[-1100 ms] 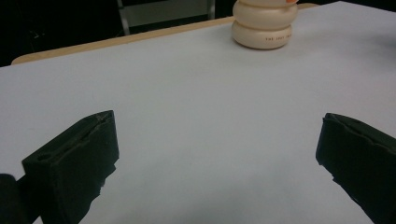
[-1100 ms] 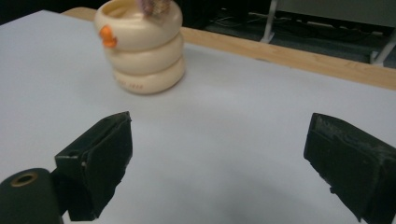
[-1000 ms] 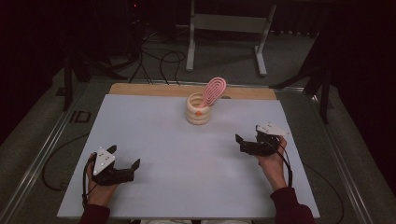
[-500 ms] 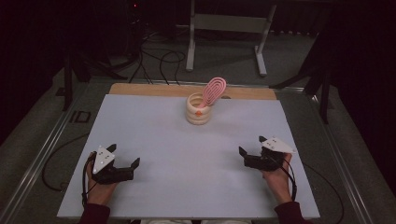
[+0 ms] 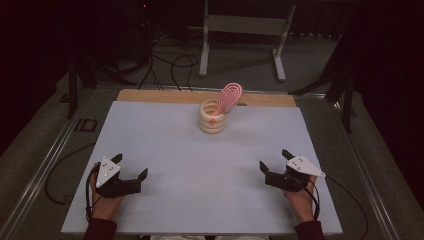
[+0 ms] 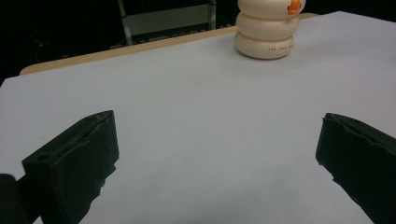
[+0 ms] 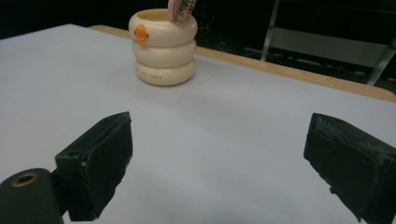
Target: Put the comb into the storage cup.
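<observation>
Both claws, left [image 5: 131,176] and right [image 5: 274,167], rest released and empty near the table's [image 5: 200,165] front edge; a good approach to the cup [image 5: 212,117] probably goes slowly, clear of the pink comb [image 5: 229,97].

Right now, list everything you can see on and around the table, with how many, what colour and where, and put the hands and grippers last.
Cup: one, cream, ribbed in three rings with a small orange mark, far middle of the table.
Paddle-shaped tool: one, pink, standing in the cup, leaning to the right.
Table cover: one, pale grey-white, over most of the tabletop.
Wooden edge: one, tan, along the table's far side.
Metal stand: one, grey, on the floor beyond the table.
Cables: several, black, on the floor behind the table.
Left gripper: one, black with a grey plate, near left, jaws open.
Right gripper: one, black with a grey plate, near right, jaws open.
</observation>
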A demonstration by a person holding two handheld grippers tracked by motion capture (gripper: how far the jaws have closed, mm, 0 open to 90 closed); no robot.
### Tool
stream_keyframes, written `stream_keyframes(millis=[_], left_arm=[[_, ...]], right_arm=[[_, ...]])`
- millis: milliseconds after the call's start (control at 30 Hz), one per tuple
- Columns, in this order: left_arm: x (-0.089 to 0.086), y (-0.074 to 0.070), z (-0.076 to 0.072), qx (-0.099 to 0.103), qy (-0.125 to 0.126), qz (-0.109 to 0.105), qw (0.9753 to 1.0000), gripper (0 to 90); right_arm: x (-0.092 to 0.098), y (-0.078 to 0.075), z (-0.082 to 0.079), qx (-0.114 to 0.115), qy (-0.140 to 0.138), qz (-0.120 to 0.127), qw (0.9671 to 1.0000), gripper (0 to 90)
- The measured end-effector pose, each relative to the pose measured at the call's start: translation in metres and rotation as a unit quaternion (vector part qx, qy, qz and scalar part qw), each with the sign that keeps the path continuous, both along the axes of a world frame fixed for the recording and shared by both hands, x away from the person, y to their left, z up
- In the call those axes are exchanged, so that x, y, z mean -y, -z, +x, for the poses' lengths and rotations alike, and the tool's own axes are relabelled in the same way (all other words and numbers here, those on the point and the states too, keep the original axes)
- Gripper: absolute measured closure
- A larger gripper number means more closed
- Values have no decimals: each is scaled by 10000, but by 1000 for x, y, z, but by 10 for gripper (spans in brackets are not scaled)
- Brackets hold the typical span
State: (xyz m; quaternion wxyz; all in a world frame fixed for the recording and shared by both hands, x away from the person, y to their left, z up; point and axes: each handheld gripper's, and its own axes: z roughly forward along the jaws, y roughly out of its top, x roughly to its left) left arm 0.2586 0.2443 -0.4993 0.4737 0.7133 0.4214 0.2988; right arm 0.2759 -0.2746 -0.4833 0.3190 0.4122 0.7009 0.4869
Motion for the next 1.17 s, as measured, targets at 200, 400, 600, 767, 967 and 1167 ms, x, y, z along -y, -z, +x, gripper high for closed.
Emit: stream_keyframes(millis=[200, 400, 600, 767, 967, 1167], left_arm=[[-3, -2, -1, 78, -14, -84, 9999, 0], [-3, -4, -3, 143, -28, -83, 9999, 0], [-3, -6, -5, 219, -15, -58, 9997, 0], [-2, -8, -8, 274, -4, -37, 9996, 0], [-2, -8, -8, 280, -14, -16, 9996, 0], [-2, -8, -8, 295, -27, -35, 9996, 0]], right_arm=[[-1, 4, -9, 83, 12, 38, 10000, 81], [0, 6, -12, 33, -23, 51, 10000, 80], [4, 8, -14, -67, -7, 124, 9999, 80], [5, 10, -17, -171, -44, 124, 9998, 80], [4, 11, -20, -226, -73, 55, 9997, 80], [5, 11, -21, -236, -75, 50, 9997, 80]])
